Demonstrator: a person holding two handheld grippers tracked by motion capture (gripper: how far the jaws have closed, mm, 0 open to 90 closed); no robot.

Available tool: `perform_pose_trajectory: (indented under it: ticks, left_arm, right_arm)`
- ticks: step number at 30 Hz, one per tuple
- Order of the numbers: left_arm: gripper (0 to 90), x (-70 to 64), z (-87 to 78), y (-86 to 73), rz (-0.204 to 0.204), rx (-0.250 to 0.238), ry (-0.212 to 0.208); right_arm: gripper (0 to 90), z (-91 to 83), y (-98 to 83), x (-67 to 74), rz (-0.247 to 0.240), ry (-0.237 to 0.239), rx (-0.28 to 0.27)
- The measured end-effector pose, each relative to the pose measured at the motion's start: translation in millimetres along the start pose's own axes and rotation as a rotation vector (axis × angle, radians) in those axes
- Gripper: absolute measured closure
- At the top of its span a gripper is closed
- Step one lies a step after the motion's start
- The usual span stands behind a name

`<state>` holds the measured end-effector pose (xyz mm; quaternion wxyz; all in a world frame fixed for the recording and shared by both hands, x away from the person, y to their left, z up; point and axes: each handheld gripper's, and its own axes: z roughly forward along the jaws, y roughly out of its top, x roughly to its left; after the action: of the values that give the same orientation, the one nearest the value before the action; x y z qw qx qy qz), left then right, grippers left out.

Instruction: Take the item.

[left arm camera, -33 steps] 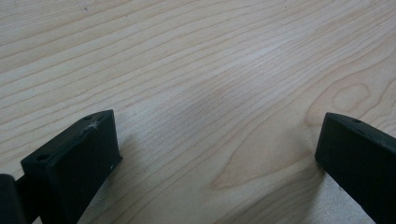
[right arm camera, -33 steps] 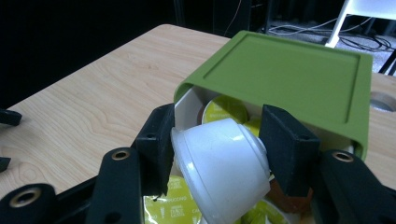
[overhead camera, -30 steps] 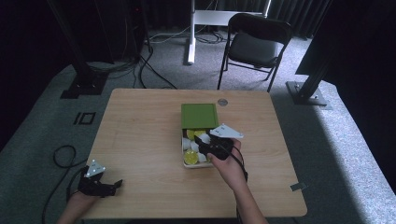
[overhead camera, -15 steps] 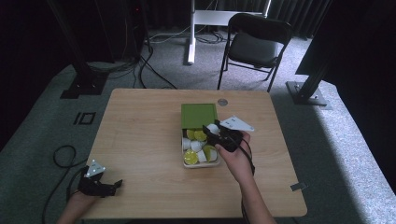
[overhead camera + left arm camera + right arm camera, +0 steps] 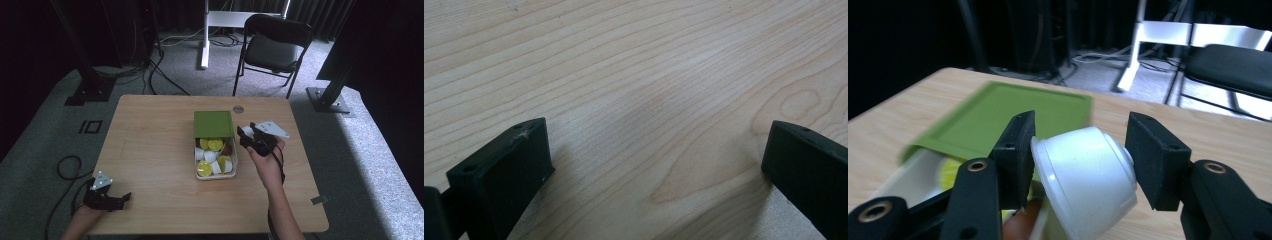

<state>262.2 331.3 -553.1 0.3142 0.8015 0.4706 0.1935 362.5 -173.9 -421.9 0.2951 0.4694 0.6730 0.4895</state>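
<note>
Right gripper (image 5: 248,134) has pulled out of the cream rectangular plastic box (image 5: 234,165) since 1 s ago and now hangs just off its far right corner, above the light wooden table (image 5: 150,140). Pinched between its jaws: a small white plastic capsule cup (image 5: 1087,175), lying on its side, wide rim against one jaw and its rounded base toward the other. Grip is on the cup body and looks solid, though there's motion blur behind it.

Behind and below the jaws sits the box's green square lid (image 5: 1013,117), slid toward the far end so the near half is open. Directly below and to the side of the cup are the remaining white and yellow-topped capsules (image 5: 214,156) packed in the box.

Left gripper (image 5: 120,198) hasn't moved. It's parked at the near left table edge, well away from the box, jaws spread wide over bare wood (image 5: 639,100), holding nothing.

Step in hand, my read: unloading capsules one at a time, with this one lifted and in transit.

Next move needs:
- carry sideways, away from the box, to bare table on the right
- lower until the cup touches wood, then let go
- watch for roll; it's held on its side and the body is tapered
</note>
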Motion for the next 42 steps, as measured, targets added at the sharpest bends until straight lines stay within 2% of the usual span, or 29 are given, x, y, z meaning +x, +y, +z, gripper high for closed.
perform_pose_trajectory:
  ticks: [9, 12, 17, 19, 21, 28, 31, 38, 40, 42]
  left_arm:
    - [0.5, 0.0, 0.0, 0.0, 0.0, 0.0, 0.0]
    - [0.5, 0.0, 0.0, 0.0, 0.0, 0.0, -0.001]
    - [0.5, -0.1, 0.0, 0.0, -0.001, 0.0, -0.001]
    - [0.5, 0.0, 0.0, 0.0, -0.001, 0.0, 0.0]
    - [0.5, 0.0, 0.0, 0.0, 0.0, 0.001, 0.0]
    - [0.5, 0.0, 0.0, 0.0, -0.001, 0.0, -0.001]
    - [0.5, -0.1, 0.0, 0.0, -0.001, 0.0, -0.001]
    - [0.5, 0.0, 0.0, 0.0, -0.001, 0.0, -0.001]
    - [0.5, 0.0, 0.0, 0.0, -0.001, 0.0, -0.001]
    - [0.5, -0.1, 0.0, 0.0, -0.001, 0.0, -0.001]
  right_arm:
    - [46.8, 14.3, -19.8, -25.1, 0.037, -0.074, 0.028]
    - [46.8, 23.6, -32.2, -37.5, 0.052, -0.106, 0.053]
    - [46.8, 31.2, -42.3, -47.3, 0.06, -0.12, 0.061]
    - [46.8, 36.9, -49.1, -54.4, 0.08, -0.136, 0.076]
    - [46.8, 41.3, -53.3, -58.0, 0.075, -0.148, 0.085]
    - [46.8, 55.3, -61.3, -67.4, 0.102, -0.147, 0.106]
    - [46.8, 66.0, -64.4, -75.2, 0.117, -0.174, 0.133]
    - [46.8, 80.1, -67.7, -88.1, 0.148, -0.182, 0.144]
    - [46.8, 86.8, -69.9, -92.6, 0.167, -0.181, 0.162]
    - [46.8, 88.7, -70.6, -93.9, 0.165, -0.185, 0.169]
